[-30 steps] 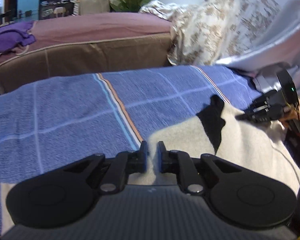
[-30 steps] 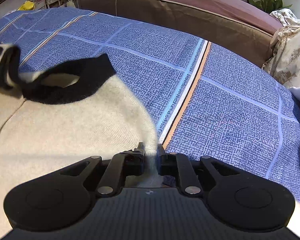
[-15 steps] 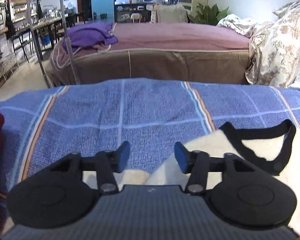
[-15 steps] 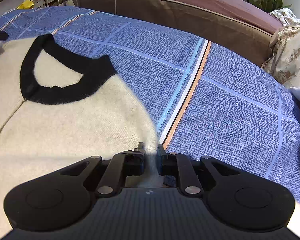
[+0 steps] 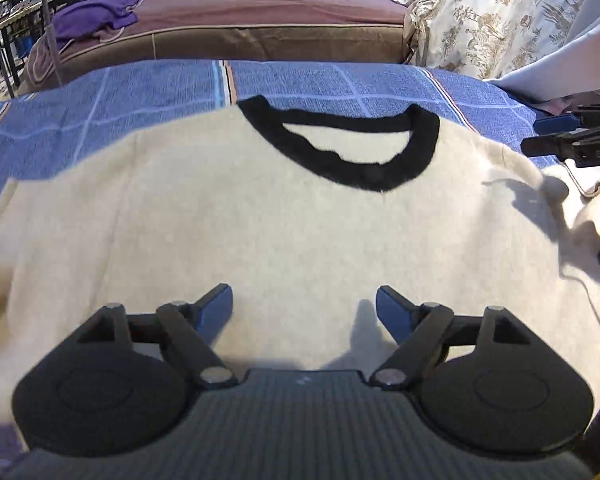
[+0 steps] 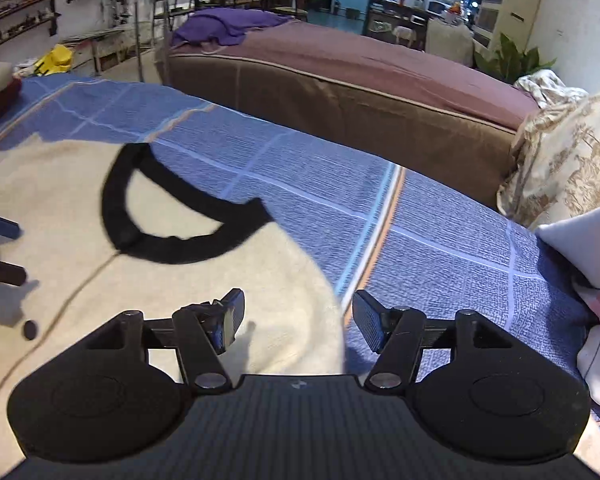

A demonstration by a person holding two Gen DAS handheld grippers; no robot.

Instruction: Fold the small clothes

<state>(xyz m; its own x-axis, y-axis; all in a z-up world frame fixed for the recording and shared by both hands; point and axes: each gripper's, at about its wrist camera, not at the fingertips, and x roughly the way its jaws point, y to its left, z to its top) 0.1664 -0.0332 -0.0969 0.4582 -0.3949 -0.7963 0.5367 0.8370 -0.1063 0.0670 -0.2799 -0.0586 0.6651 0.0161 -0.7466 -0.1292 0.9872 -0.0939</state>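
Fingers (image 5: 216, 308) of left gripper (image 5: 304, 308) spread wide, gripping nothing, over cream sweater (image 5: 260, 220); right gripper (image 6: 298, 314) likewise released at sweater's edge; sweater flat on blue plaid bedspread (image 6: 440, 240), collar twd far edge

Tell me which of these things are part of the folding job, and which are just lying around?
Part of the job:
cream sweater
left gripper
right gripper
blue checked cover

Just lying about:
purple cloth
floral pillow
yellow object

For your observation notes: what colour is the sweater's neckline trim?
Black, on the cream sweater; neckline trim clearest in left wrist view.
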